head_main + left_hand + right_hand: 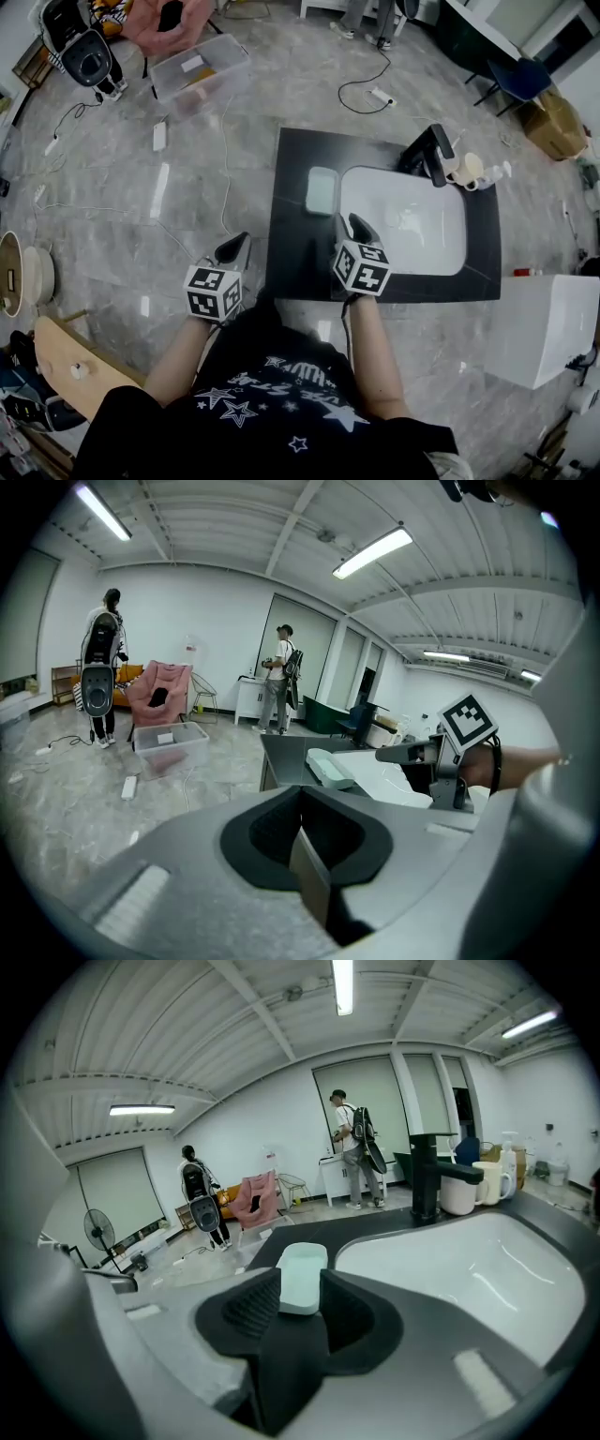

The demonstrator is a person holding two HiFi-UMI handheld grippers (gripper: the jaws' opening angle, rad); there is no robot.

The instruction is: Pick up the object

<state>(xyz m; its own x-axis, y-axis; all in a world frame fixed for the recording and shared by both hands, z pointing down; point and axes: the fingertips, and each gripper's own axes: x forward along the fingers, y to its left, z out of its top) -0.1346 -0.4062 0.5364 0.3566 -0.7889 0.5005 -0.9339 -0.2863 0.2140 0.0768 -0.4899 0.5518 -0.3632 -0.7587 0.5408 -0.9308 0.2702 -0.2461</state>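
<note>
A pale green oblong object (322, 190) lies flat on the black countertop (298, 155), just left of the white sink (441, 246). It also shows in the left gripper view (328, 766) and the right gripper view (302, 1274). My right gripper (350, 223) (300, 1290) hovers over the counter's front part, a little short of the object, pointing at it. Its jaws stand slightly open, nothing between them. My left gripper (234, 248) (300, 799) hangs off the counter's left side over the floor, shut and empty. From there the right gripper (412, 754) shows at the right.
A black faucet (427, 150) and white cups (466, 169) stand behind the sink. On the floor lie a clear plastic bin (199, 70), cables with a power strip (380, 94) and a wooden board (75, 370). A white cabinet (544, 328) stands right. Two people (352, 1147) stand far off.
</note>
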